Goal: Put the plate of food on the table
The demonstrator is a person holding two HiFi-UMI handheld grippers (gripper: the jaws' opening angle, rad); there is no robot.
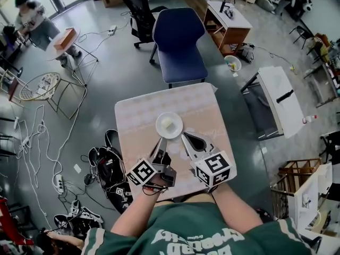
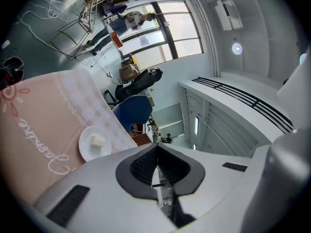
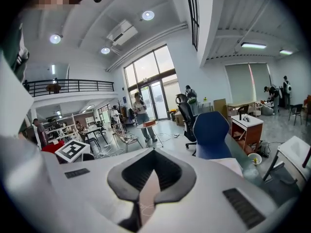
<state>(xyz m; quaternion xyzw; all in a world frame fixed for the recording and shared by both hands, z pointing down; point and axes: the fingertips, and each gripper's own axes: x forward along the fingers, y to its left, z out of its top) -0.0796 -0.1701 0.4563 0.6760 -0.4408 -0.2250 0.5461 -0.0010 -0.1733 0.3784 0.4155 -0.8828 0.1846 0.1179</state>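
The plate (image 1: 158, 127) sits flat on the surface (image 1: 133, 116), about at the middle of its pink patterned cloth. A pale block of food (image 1: 168, 123) lies on it.

The person stands at the near edge of the surface in a green shirt (image 1: 196, 227), holding both tools out over the near half. The left gripper (image 1: 159, 144) hangs over the surface on the person's left. Its fingers are clenched tip to tip with nothing between them, as the left gripper view shows plainly (image 2: 156, 147). In that view the plate (image 2: 83, 147) and its food (image 2: 97, 140) lie lower down on the surface (image 2: 39, 125), off to one side and clear of the fingers.

The right gripper (image 1: 186, 138) is over the surface beside the left one. Its fingers are also pressed together and empty (image 3: 154, 152), with a sliver of the cloth showing through the gap behind the tips. Each tool carries its marker cube (image 1: 142, 171) toward the near edge of the surface.

A blue chair (image 1: 178, 41) stands at the far edge of the surface. White cables (image 1: 37, 142) trail over the floor off its left side.
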